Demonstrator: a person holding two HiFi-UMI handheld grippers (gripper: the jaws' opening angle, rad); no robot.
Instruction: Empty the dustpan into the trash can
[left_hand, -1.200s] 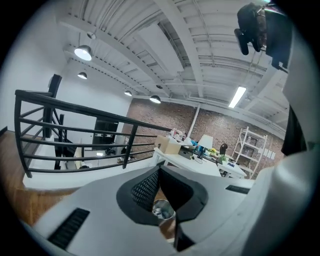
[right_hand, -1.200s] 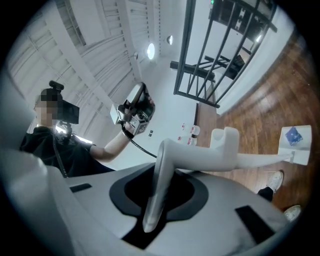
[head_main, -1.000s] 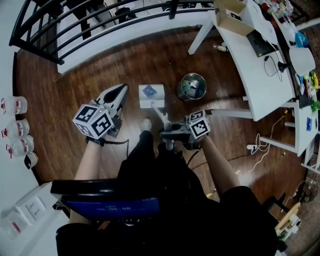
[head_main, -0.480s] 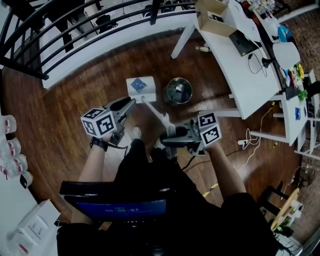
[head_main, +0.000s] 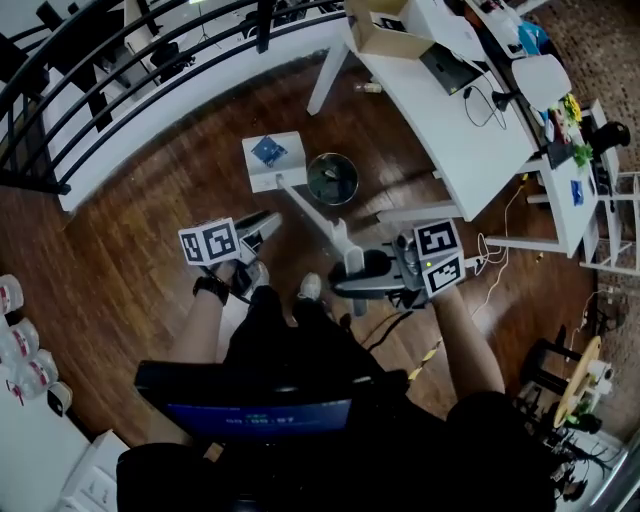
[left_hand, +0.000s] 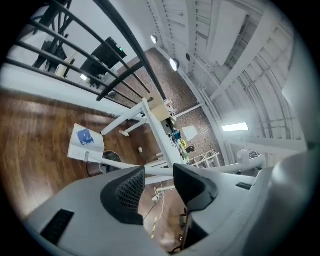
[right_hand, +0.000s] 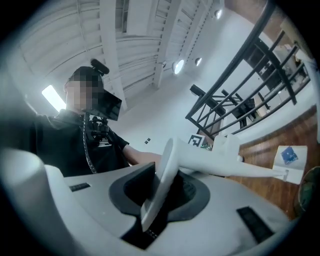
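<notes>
The white dustpan (head_main: 272, 160) has a blue mark on it and sits on the wood floor just left of the round metal trash can (head_main: 332, 178). Its long white handle (head_main: 322, 228) slants back to my right gripper (head_main: 352, 283), which is shut on the handle's end (right_hand: 160, 185). In the right gripper view the dustpan (right_hand: 290, 157) lies far out at the right. My left gripper (head_main: 262, 228) hangs left of the handle; its jaws have just been opening and nothing is between them (left_hand: 159, 187). Beyond them I see the dustpan (left_hand: 84, 142) and the trash can (left_hand: 107, 159).
A white desk (head_main: 450, 110) with a cardboard box (head_main: 385, 30) and cables runs along the right, its legs close to the trash can. A black railing (head_main: 120, 70) closes off the far side. The person's shoes (head_main: 310, 288) stand by the handle. Jars (head_main: 15, 340) line the left wall.
My left gripper has come down and rolled, and its jaws have gone from shut to open. My right gripper has risen, still holding the handle. The head view has shifted to the right.
</notes>
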